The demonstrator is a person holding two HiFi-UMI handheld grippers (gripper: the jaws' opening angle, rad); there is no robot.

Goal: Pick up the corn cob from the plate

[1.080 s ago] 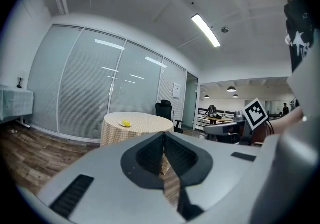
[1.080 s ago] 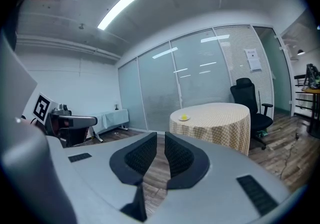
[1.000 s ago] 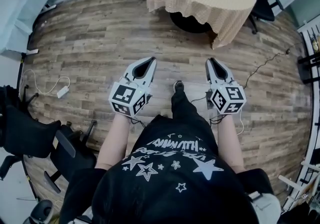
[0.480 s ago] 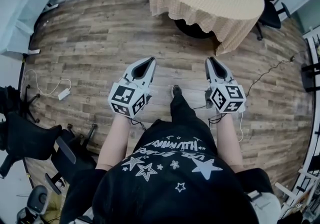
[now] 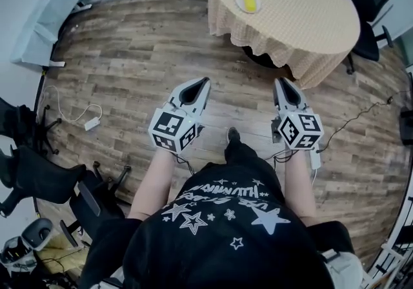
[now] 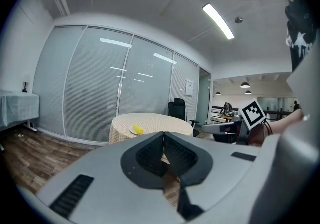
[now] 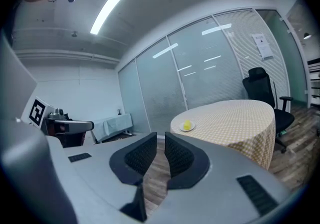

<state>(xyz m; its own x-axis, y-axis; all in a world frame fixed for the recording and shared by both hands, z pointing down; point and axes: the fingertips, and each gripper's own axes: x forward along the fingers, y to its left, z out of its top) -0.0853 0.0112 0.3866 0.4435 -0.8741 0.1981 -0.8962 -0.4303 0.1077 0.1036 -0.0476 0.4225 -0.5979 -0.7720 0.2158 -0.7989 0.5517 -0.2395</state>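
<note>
Head view is dominated by a floor of grey-brown wooden planks [image 5: 129,42], across which a wide stretch is left between the person and the round counter draped in a beige checked cloth [image 5: 310,17] at the far side of the room. The left tongs [image 5: 205,80] and the right tongs [image 5: 280,81] are held out ahead of the body, level with each other and well apart from the counter. In the left gripper view the left tongs [image 6: 163,135] are seen with the jaws brought together at the tips and nothing caught between them. In the right gripper view the right tongs [image 7: 161,137] are likewise closed down to a bare slit and empty. A small white plate [image 5: 239,1] is set near the counter's nearer edge, and the short yellow corn cob [image 5: 249,1] is lying on it, untouched. The task is judged barely begun: the counter is not yet reached, and the opening of a pair of tongs, the grasp and the lift of the cob are all left to be done.
</note>
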